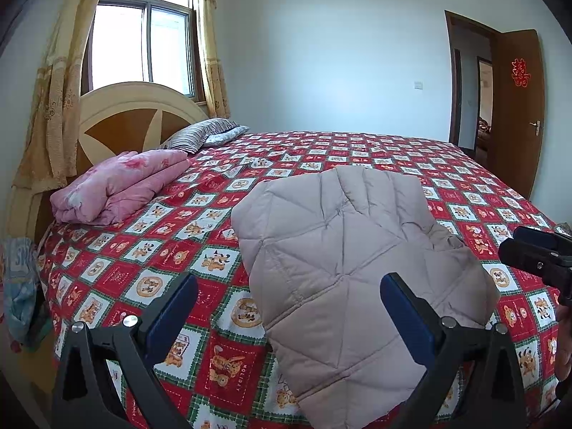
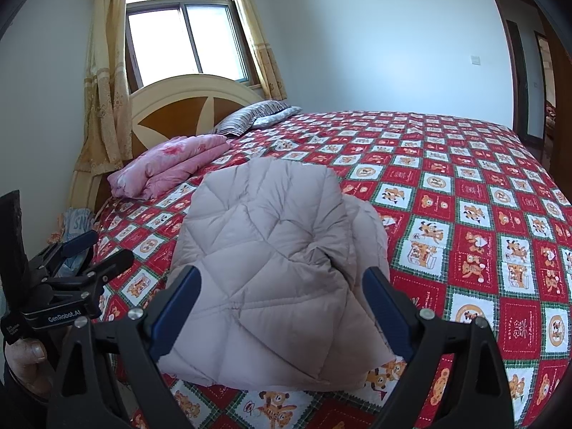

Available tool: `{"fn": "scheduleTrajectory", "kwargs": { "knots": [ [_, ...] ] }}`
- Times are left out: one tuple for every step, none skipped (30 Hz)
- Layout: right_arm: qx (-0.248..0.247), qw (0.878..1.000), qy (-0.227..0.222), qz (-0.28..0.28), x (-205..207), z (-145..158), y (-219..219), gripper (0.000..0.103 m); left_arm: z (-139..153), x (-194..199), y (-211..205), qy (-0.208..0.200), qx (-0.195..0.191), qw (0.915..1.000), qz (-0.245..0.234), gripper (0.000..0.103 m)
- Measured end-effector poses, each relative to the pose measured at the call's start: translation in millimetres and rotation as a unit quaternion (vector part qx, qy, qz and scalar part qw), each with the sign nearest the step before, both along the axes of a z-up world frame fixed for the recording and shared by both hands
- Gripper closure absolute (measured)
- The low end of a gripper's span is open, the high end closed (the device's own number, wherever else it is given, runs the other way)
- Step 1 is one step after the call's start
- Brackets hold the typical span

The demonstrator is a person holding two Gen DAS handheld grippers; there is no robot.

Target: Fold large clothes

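Two grippers hang above one garment. The quilted jacket (image 1: pixel 343 250) lies in a compact, already-doubled bundle on the patterned bedspread (image 1: pixel 464 186), near the bed's front edge, well apart from the pink folded blanket (image 1: pixel 118 186) beside the headboard (image 1: pixel 118 121). The left gripper (image 1: pixel 289 307) holds its blue-padded fingers (image 1: pixel 175 307) spread wide, gripping nothing; the right gripper (image 2: pixel 282 304) is likewise spread wide and free of cloth. Long axis of the bundle — from the near edge of the bed toward the far side; in the right wrist view a rounded roll, possibly a tucked sleeve, bulges along its right flank, though the fisheye makes this hard to confirm.

Judged step: checking or tidying a nearly finished fold. To do it well, each gripper should take a near corner through all layers at once, draw both corners level, and lay them squarely on the far edge — padded fabric springs back, so pressing the crease flat before letting go seems wise.
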State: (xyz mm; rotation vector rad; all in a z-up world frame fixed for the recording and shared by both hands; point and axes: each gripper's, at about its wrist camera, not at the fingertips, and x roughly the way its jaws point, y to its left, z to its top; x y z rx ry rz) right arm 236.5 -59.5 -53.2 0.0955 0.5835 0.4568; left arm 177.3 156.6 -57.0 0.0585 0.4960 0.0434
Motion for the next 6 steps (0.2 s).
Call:
{"fn": "scheduleTrajectory", "kwargs": {
  "knots": [
    [0.0, 1.0, 0.0, 0.0, 0.2, 0.0, 0.0, 0.009, 0.4, 0.0, -0.1, -0.002, -0.001, 1.0, -0.003, 0.001],
    [0.0, 1.0, 0.0, 0.0, 0.1, 0.0, 0.0, 0.009, 0.1, -0.3, -0.2, -0.004, -0.002, 1.0, -0.006, 0.001],
    [0.0, 1.0, 0.0, 0.0, 0.1, 0.0, -0.1, 0.009, 0.0, -0.3, -0.9, -0.006, 0.0, 1.0, -0.008, 0.001],
    [0.0, 1.0, 0.0, 0.0, -0.2, 0.0, -0.1, 0.009, -0.1, -0.4, -2.0, -0.008, 0.004, 0.9999, -0.008, 0.001],
    [0.0, 1.0, 0.0, -0.001, 0.0, 0.1, 0.0, 0.009, -0.3, -0.7, -2.7, -0.009, 0.006, 0.9999, -0.008, 0.001],
    [0.0, 1.0, 0.0, -0.001, -0.1, -0.8, -0.7, 0.009, -0.5, -0.4, -3.0, -0.009, 0.006, 0.9999, -0.009, 0.001]
  ]
}}
